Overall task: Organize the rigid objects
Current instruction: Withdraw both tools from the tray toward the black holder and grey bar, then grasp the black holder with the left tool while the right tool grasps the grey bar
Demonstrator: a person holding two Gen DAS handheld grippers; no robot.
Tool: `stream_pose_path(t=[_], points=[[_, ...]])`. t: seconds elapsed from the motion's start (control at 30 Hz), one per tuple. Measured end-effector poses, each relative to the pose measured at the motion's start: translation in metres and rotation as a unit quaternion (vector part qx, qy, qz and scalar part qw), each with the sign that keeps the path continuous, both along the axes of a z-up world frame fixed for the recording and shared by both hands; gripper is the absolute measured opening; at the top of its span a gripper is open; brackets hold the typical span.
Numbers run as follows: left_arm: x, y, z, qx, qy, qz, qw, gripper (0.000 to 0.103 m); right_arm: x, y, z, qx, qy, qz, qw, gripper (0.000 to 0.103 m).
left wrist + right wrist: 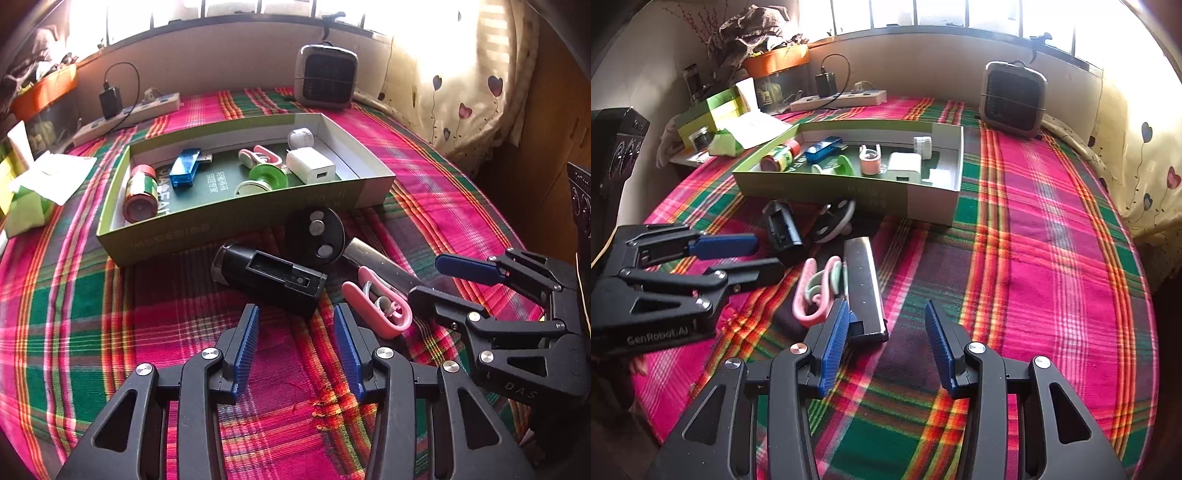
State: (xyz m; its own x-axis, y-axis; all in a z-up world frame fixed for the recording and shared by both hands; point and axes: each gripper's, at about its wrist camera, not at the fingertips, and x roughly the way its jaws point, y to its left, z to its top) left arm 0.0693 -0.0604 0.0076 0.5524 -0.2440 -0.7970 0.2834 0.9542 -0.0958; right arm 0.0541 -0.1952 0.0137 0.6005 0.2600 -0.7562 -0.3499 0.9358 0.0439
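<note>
We are partway through sorting — the green box (236,218) already holds a share of the things, and a cluster still lies loose on the plaid cloth (92,314) in front of it. Neither tool carries anything, so we judge this to be the moment between placements, with the next pick yet to be made.

Our left tool (295,350) hovers low over the cloth with its pads apart and empty, pointed at the black holder (269,277) just ahead. Our right tool (886,345) is likewise spread and empty; its left pad sits right beside the near end of the metal bar (864,284), and the pink clip (812,291) lies just to the left of that.

The next move calls for picking one loose piece, most likely the holder for the left or the bar for the right. It means closing across the narrow sides and lifting over the box wall into a free spot near the white end.

Counted inside the box, we find seven things:
- one red-capped can (142,194)
- one blue USB stick (186,166)
- one pink clip
- one green spool (264,179)
- one white ring beside the spool
- one white charger (310,165)
- one small white roll (301,138)

Loose on the cloth — four: the holder, one black disc (317,232), the bar and the pink clip.
</note>
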Motion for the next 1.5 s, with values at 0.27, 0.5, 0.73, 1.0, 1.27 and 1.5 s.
stream_pose_path(t=[0.27,0.5,0.73,1.0,1.27,1.5], points=[[0.003,0.014,-0.001,0.002,0.0,0.031,0.9995,0.041,0.005,-0.007,-0.001,-0.009,-0.001,-0.007,1.0,0.044],[-0.001,0.042,-0.001,0.0,0.001,0.066,0.9978,0.041,0.008,-0.002,-0.004,-0.023,0.004,0.016,1.0,0.044],[-0.002,0.067,0.001,0.005,-0.002,0.098,0.9952,0.041,0.01,0.008,-0.005,-0.029,0.007,0.039,0.999,0.044],[-0.006,0.081,0.003,-0.015,-0.001,0.11,0.9938,0.041,0.018,0.011,-0.005,-0.025,0.009,0.04,0.999,0.044],[0.001,0.058,0.01,-0.049,-0.005,0.072,0.9962,0.041,0.022,0.008,-0.005,-0.023,0.01,0.025,0.999,0.039],[0.015,0.043,0.009,-0.044,-0.002,0.069,0.9966,0.042,0.024,0.0,-0.004,-0.014,0.012,0.016,1.0,0.027]])
